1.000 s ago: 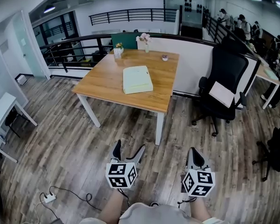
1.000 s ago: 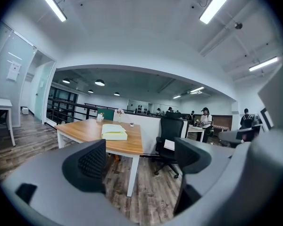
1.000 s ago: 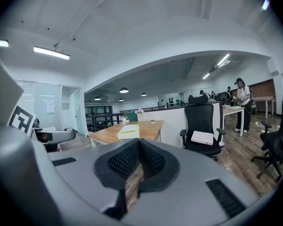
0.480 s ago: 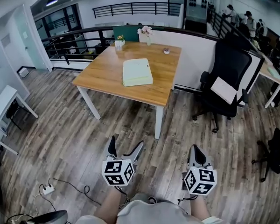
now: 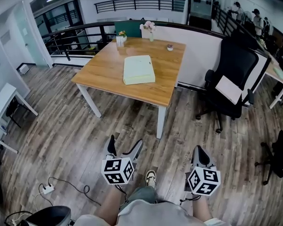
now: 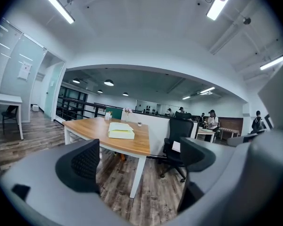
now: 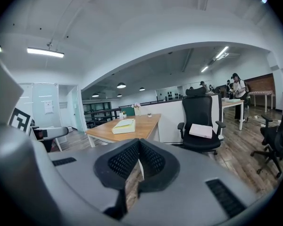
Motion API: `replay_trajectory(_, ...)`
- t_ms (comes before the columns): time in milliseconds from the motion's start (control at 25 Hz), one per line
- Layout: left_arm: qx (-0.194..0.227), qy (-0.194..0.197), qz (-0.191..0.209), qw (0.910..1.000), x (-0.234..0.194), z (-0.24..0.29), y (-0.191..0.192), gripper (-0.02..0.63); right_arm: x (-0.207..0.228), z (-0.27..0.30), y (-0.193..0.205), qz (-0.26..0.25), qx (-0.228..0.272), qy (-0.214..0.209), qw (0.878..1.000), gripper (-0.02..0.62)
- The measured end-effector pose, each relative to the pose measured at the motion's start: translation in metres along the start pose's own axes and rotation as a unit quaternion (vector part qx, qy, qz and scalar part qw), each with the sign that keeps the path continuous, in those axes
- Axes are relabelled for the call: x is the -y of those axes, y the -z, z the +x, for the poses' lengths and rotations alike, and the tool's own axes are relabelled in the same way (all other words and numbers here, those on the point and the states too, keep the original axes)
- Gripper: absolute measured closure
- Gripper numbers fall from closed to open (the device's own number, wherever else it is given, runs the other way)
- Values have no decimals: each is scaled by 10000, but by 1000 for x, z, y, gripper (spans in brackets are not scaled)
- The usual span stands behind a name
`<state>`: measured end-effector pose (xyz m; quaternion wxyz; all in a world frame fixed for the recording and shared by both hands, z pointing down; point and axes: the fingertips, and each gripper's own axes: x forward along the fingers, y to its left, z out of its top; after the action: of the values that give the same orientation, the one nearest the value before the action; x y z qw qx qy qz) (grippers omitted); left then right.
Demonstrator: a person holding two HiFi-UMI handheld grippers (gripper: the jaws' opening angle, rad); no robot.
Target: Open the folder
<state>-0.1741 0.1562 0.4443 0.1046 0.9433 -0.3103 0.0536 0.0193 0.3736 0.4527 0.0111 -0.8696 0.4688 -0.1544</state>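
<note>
folder [image 5: 139,69]: just one, pale yellow-green, flat rectangular slab, shut, lying a bit right of the middle of the table and well away from both grippers

table [image 5: 104,74]: one, smooth warm wood-grain top, squarish with a rounded near-left corner, two white square-section legs showing

left gripper [image 6: 141,157]: jaws spread wide, nothing between them, only floor and table in the gap; black pads have a dimpled, mesh-like rubber face in a smooth grey shell

right gripper [image 7: 139,161]: jaws pressed together tip to tip, gripping nothing, same dotted black pads

marker cubes: two, one per gripper, white with black square patterns

flower vases: two, at the table's far edge, one with yellowish blooms [image 5: 121,37], one with pink [image 5: 150,29]

little pot [image 5: 170,47]: one, round, near the far right corner

office chair [image 5: 228,69]: one black chair with a tall back, just right of the table, with a flat white pad [image 5: 228,89] on its seat

floor [image 5: 61,140]: grey-brown planks, streaky grain

power strip [image 5: 48,189]: one, white, with a black cable looping off it
</note>
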Motion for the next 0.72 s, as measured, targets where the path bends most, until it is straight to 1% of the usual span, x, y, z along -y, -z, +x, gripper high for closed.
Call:
replay_trajectory(160,0,-15,-36,10000,-11,30,-3,71,3,30,-6,-38,-48,-11,10000,594)
replay_trajectory(480,30,35,-63,10000,-33,108,-26,71,5,106,-39,-131,-16,-25,9999,594)
replay_trajectory(720,68,66,-53,9999,-49,167,-43,71,14,163,-63,-132,1,41,9999,594)
